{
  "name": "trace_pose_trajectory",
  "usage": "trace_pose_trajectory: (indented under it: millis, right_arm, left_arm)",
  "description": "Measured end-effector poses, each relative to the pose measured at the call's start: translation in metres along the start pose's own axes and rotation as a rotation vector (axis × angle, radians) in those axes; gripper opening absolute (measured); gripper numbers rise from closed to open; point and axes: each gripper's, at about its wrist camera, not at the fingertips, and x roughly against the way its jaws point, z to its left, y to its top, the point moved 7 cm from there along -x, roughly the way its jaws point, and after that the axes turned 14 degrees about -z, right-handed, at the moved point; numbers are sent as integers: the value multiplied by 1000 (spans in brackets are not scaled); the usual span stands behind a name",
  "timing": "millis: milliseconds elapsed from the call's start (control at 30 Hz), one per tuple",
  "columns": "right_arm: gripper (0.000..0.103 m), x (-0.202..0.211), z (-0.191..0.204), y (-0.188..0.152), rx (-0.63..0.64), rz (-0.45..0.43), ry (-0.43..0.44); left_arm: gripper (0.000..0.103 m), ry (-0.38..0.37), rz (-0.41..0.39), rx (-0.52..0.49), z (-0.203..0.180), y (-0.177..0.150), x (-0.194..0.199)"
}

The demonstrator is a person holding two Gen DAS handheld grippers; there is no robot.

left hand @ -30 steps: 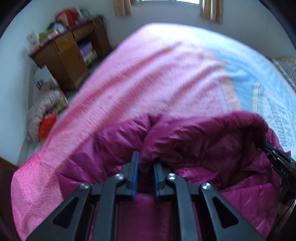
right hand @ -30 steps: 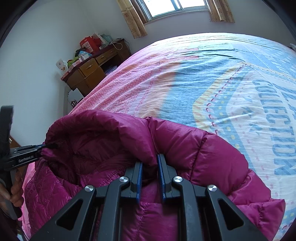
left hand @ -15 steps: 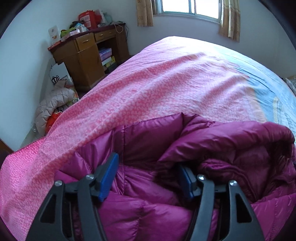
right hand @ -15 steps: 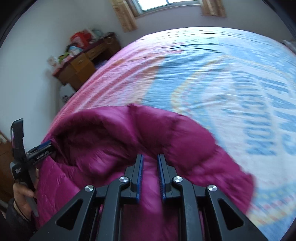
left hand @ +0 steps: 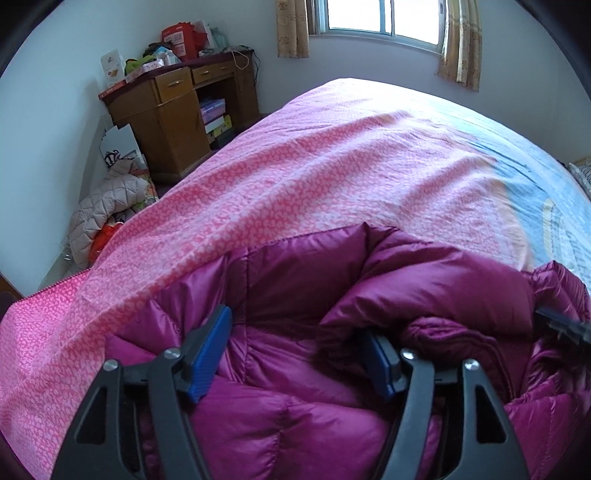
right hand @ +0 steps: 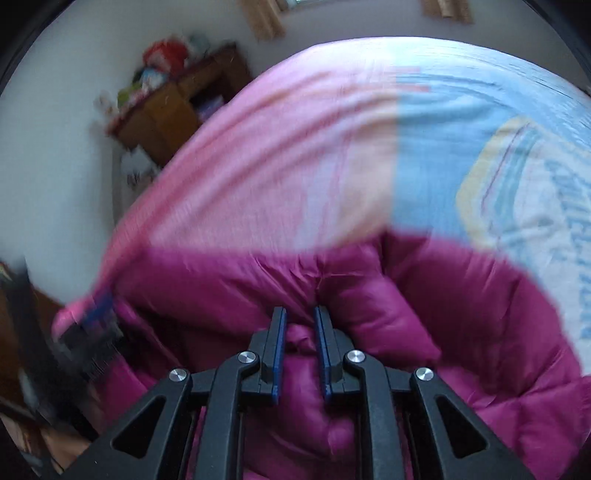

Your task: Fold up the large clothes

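On a bed spread with a pink patterned quilt (left hand: 295, 177), a magenta puffer jacket (left hand: 295, 369), bunched and lying at the near edge. Beyond it, pink giving way to a pale blue panel with printed lettering (right hand: 535, 206), blurred in the right wrist view.

Left gripper (left hand: 295, 354) poised over the jacket, jaws opening and standing wide apart, blue pads (left hand: 208, 354) clear of the fabric on the left side; right-hand pad half tucked under a puffed fold, contact there impossible to tell. Quilted fabric lying between the two fingers, unpinched.

Right gripper (right hand: 300, 347) clamped narrow, a ridge of magenta fabric pinched between its blue pads (right hand: 320, 354) and bulging up between the fingers. Right wrist view smeared by motion. Tip of the right gripper just visible at the right edge of the left wrist view, at the jacket's far fold.

Against the far wall, a wooden desk (left hand: 177, 122) piled with boxes and bags, a beige quilted garment (left hand: 107, 206) heaped on the floor beside it, and a curtained window (left hand: 376, 18) letting in daylight.
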Motion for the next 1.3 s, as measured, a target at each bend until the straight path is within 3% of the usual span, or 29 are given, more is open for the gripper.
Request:
trace_pose_trajectory:
  millis: [67,133,267,333,367,467,567,633,733,833,933,1033,1133,1200,1300]
  right_arm:
    - [16,9,-2,-6,6,-64,42]
    - [14,8,-10,-6,-68,-77,88]
    - [14,7,-13,-5,-85,-91,114]
    - [14,8,-15,-5,-84,-94,117]
    - [14,8,-15,-5,-86,-97,120]
    - [14,13,-22,-10,-97,-100,134]
    - [14,16,-29,-12,-108,-101,144]
    - [14,18,-29,-13,-105,-102,142]
    - [14,15,-32,-12,-102,-102,142]
    - [14,15,-33,-12,-108,-103,148]
    - [14,15,-33,-12,-110,-104,152]
    - [14,16,-33,-12,-110,-106,152]
    - [14,16,-33,-13,-101,-108,145]
    - [14,17,-33,-12,-98,-109,143]
    - [14,16,-33,-12,-98,-109,144]
  left_arm:
    - [74,-8,-1,4,2,1,0]
    - [74,-26,-2,24,4,2,3]
    - [78,-90,3,72,22,8,25]
    - [96,-101,7,107,32,11,38]
    - [97,-95,7,118,35,13,46]
    - [96,-80,-16,58,21,24,66]
    - [96,-2,-83,-43,2,40,80]
    - [97,9,-56,-71,-8,42,80]
    - [97,45,58,-107,-3,31,63]
    - [96,69,81,-129,12,19,64]
    - [95,4,15,-50,20,23,80]
    - [95,-73,-77,22,7,53,86]
    - [96,-110,-137,111,-14,81,72]
    - [95,-69,-91,131,-23,79,45]
    - [87,40,10,73,-24,46,5]
